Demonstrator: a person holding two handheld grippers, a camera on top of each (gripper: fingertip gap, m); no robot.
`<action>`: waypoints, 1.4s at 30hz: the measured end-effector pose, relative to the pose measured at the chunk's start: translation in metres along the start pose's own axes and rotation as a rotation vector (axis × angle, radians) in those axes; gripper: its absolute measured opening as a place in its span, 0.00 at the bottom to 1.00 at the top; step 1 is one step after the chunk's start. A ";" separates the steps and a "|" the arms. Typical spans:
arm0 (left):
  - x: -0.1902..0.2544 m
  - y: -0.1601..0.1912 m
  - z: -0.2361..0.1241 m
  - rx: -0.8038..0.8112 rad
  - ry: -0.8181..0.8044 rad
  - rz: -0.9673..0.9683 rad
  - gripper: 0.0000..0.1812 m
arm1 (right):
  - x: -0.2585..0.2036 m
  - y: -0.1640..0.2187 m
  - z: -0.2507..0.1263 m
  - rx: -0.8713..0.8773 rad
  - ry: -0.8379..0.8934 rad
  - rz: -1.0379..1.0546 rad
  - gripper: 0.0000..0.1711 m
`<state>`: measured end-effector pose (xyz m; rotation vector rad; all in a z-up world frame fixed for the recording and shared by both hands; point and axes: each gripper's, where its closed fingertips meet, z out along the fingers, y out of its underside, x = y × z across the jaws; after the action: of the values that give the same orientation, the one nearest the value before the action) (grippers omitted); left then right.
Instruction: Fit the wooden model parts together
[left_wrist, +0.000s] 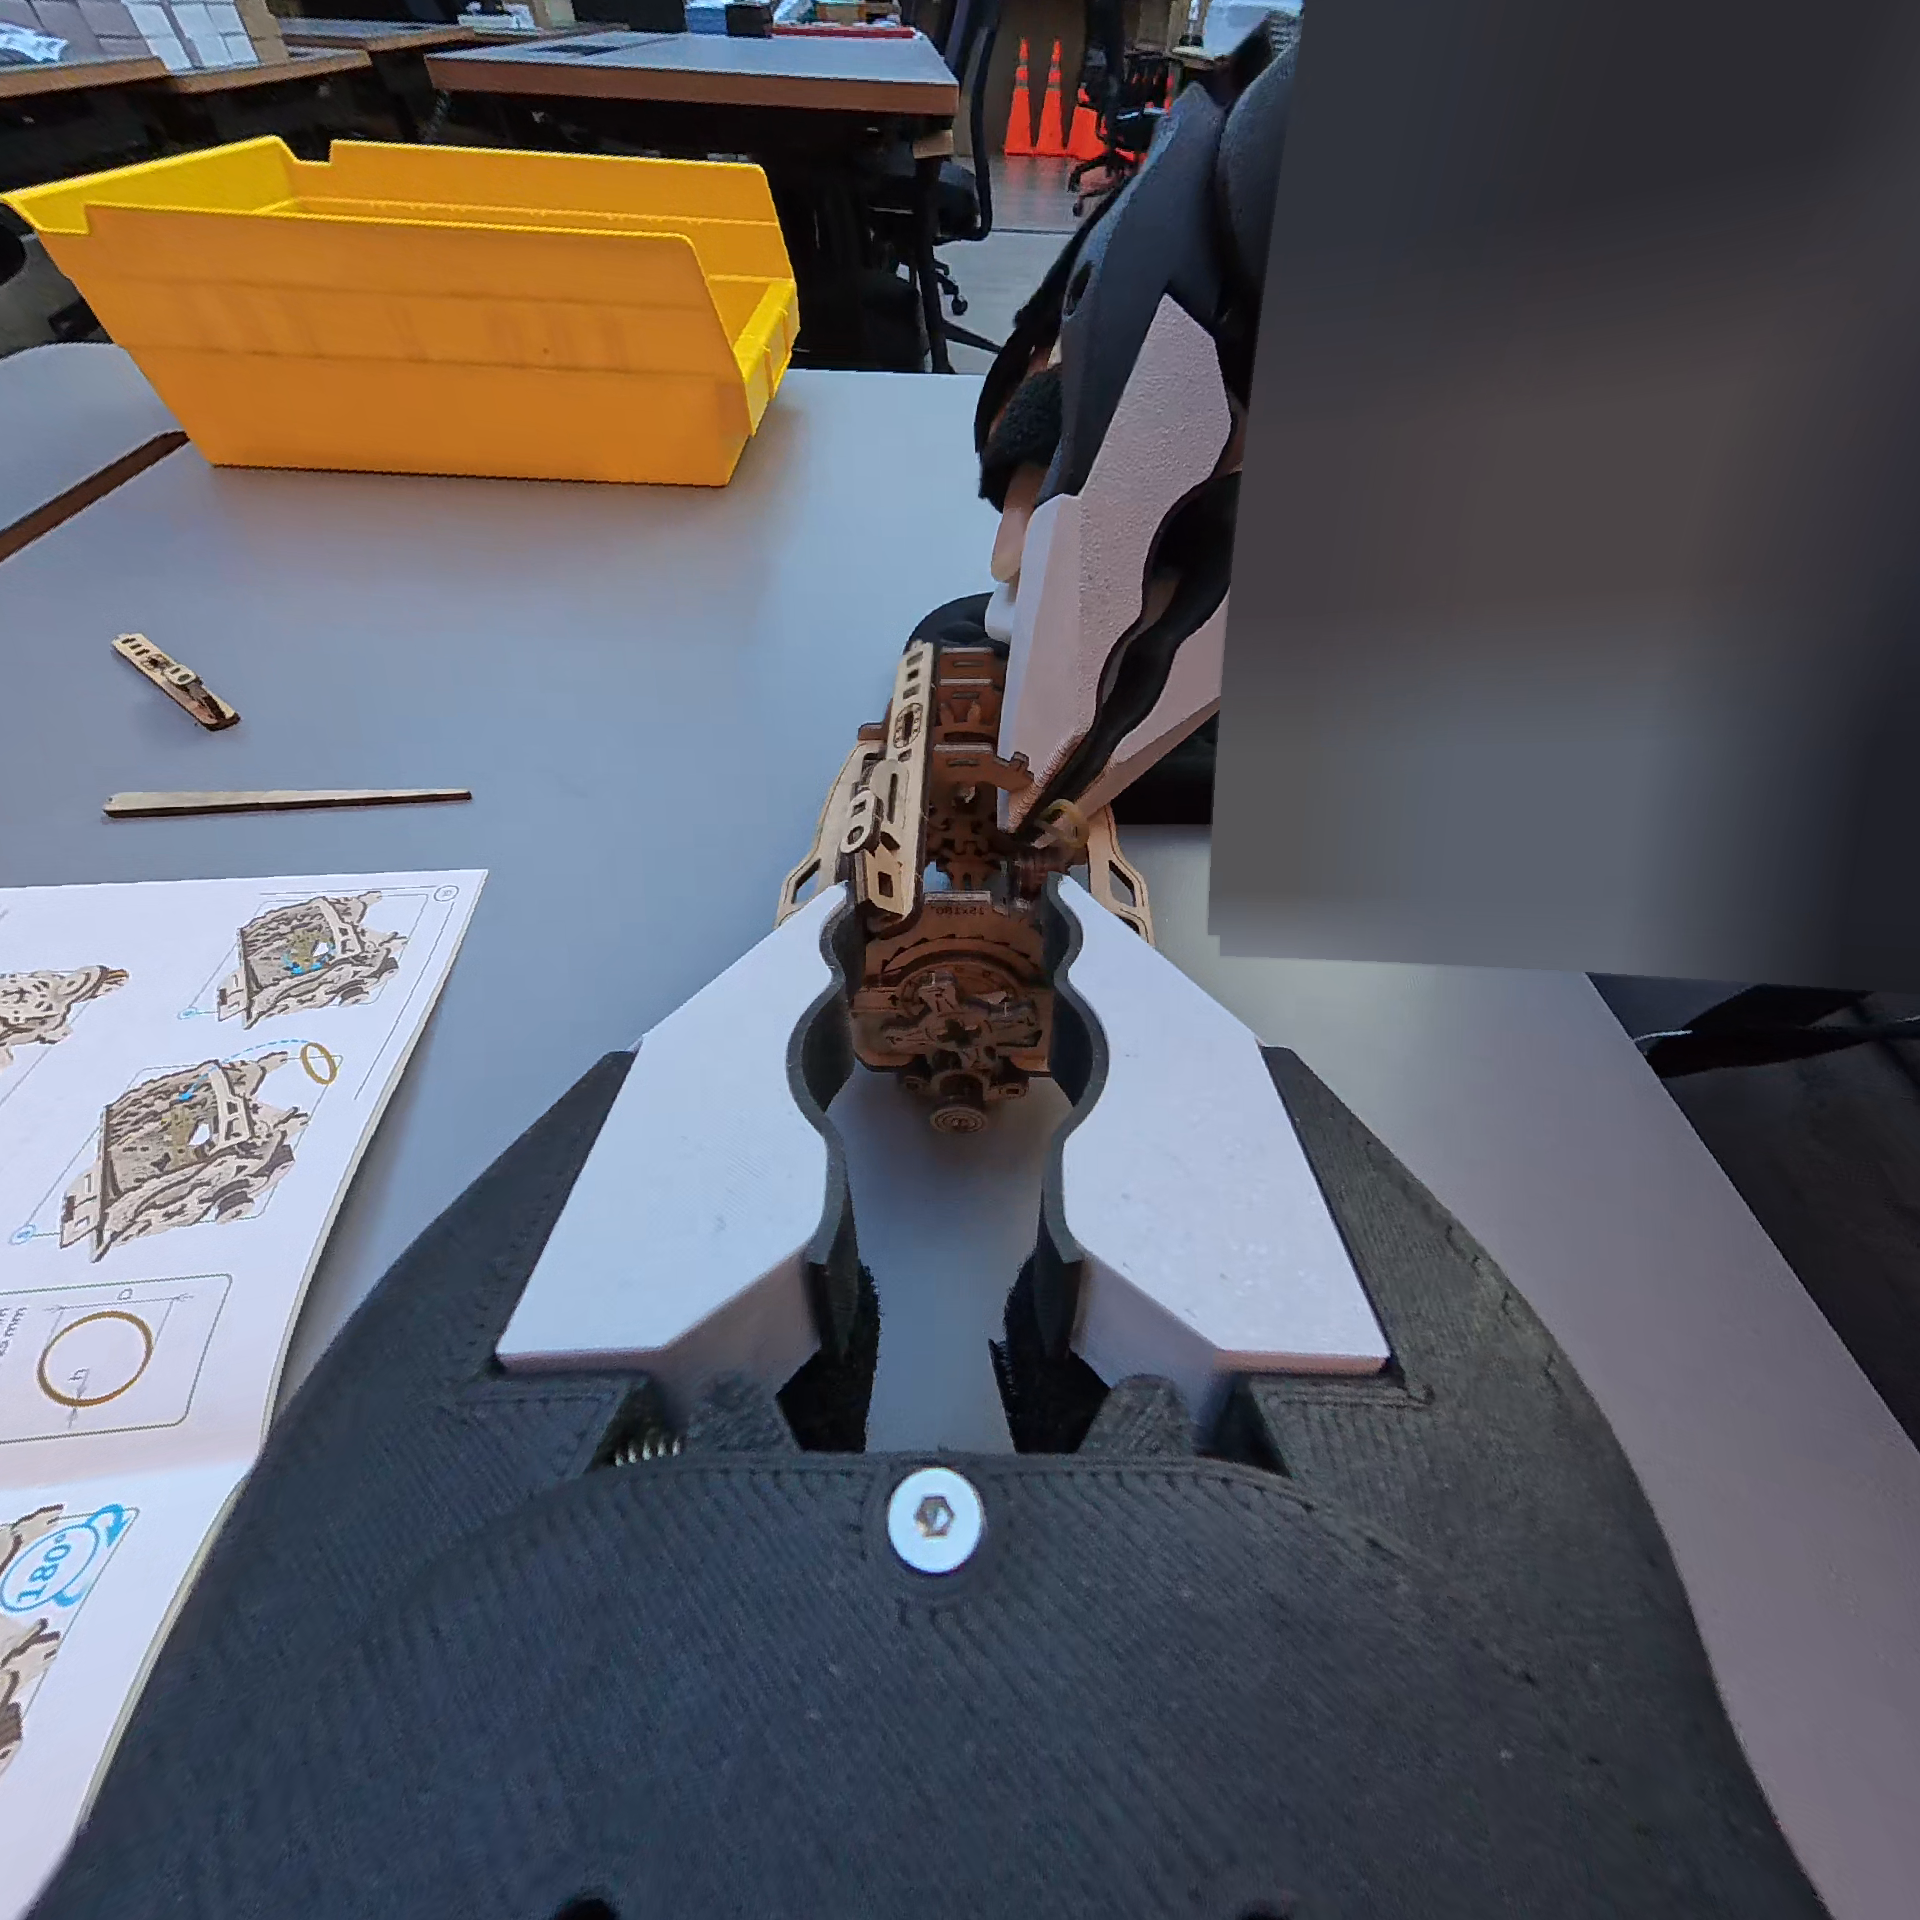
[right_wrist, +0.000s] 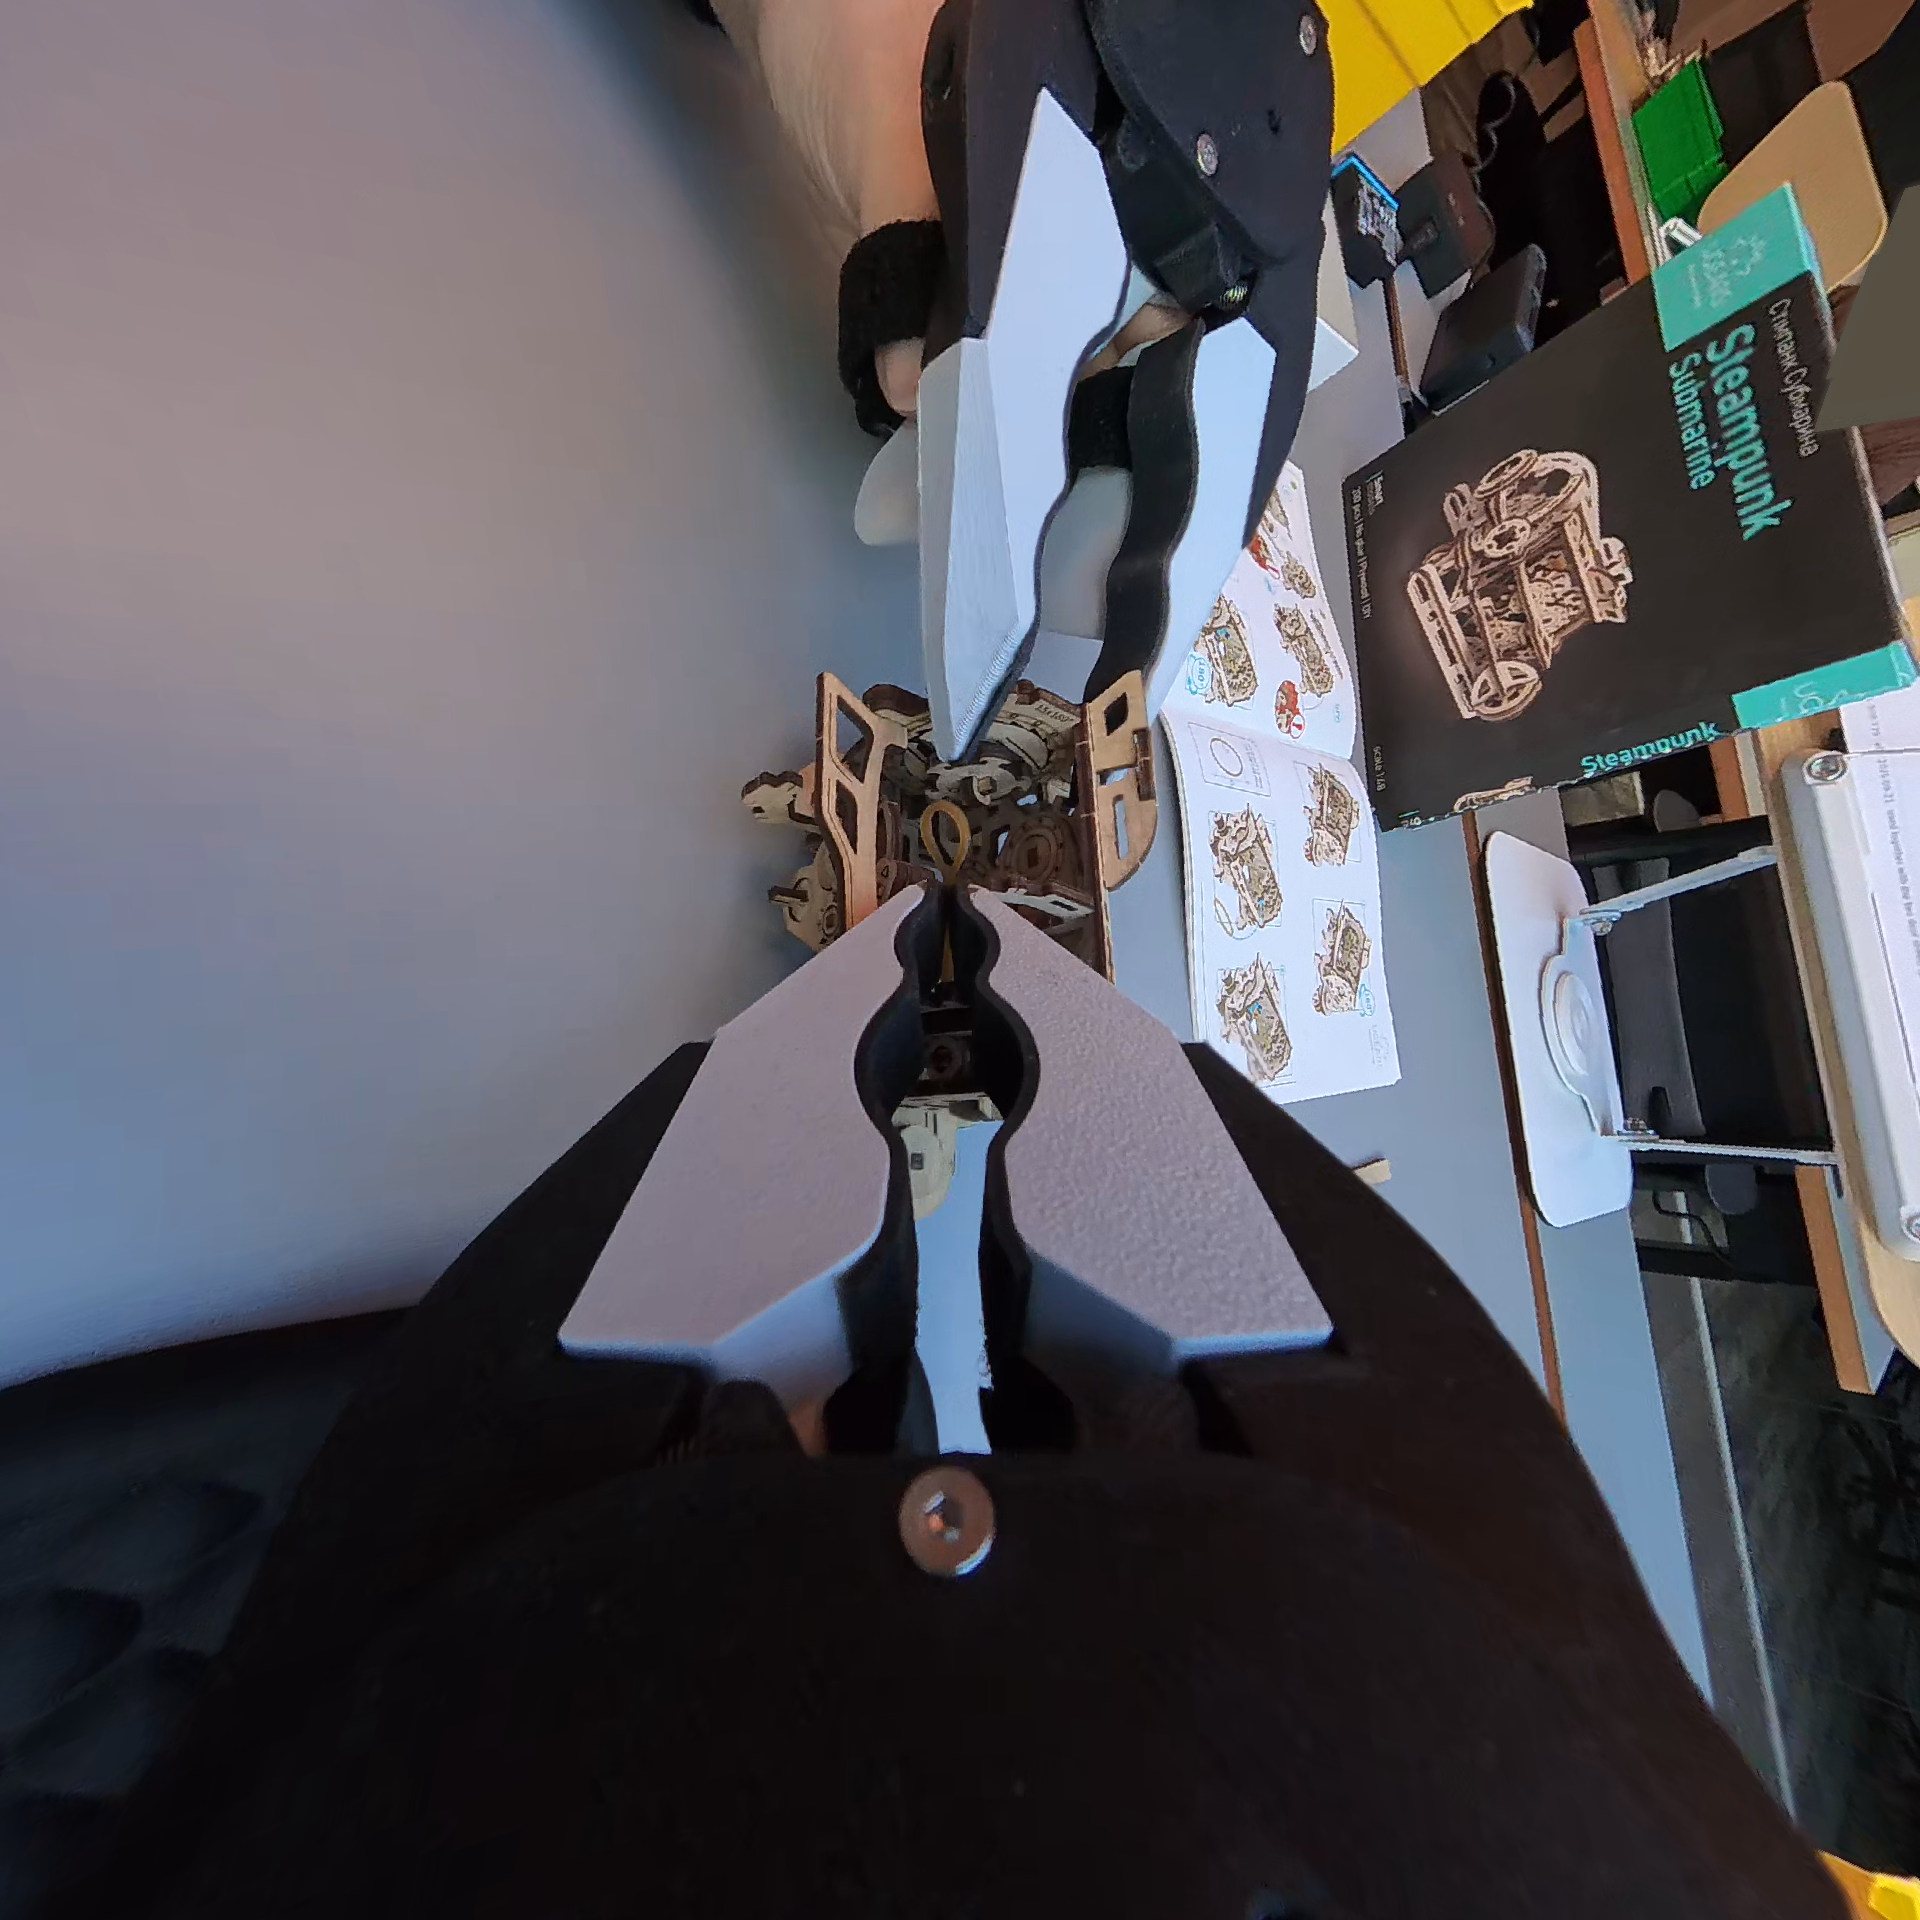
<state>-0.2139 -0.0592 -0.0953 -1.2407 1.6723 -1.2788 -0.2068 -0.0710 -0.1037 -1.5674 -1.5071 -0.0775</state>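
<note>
A partly built wooden model (left_wrist: 940, 997) stands on the grey table (left_wrist: 582, 644). My left gripper (left_wrist: 951, 904) is shut on the model, one finger on each side of it. My right gripper (right_wrist: 948, 896) is shut on a thin yellow rubber band (right_wrist: 943, 840) whose loop sticks out past the tips, right over the gears of the model (right_wrist: 1029, 831). In the left wrist view the right gripper (left_wrist: 1039, 821) comes down from the upper right and holds the band (left_wrist: 1062, 821) against the model's top. The left gripper (right_wrist: 1039, 717) shows from above in the right wrist view.
A yellow bin (left_wrist: 436, 312) stands at the far left of the table. An open instruction booklet (left_wrist: 208, 1091) lies at the near left, with a long wooden strip (left_wrist: 286, 800) and a small wooden piece (left_wrist: 175, 681) beyond it. The kit's dark box (right_wrist: 1600, 561) lies past the booklet (right_wrist: 1288, 883). My two grippers' fingertips are within a few centimetres of each other.
</note>
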 end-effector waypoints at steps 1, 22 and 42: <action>-0.001 0.000 0.000 0.001 -0.001 -0.005 0.17 | 0.000 0.000 0.001 -0.008 0.007 -0.005 0.00; 0.003 0.003 -0.004 -0.010 -0.020 0.048 0.23 | -0.002 0.002 0.000 0.004 -0.030 -0.096 0.00; 0.001 0.007 -0.004 -0.037 -0.033 0.057 0.21 | -0.001 0.001 0.003 -0.026 -0.033 -0.108 0.00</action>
<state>-0.2198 -0.0587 -0.1011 -1.2197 1.7027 -1.1925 -0.2080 -0.0697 -0.1069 -1.5134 -1.6227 -0.1336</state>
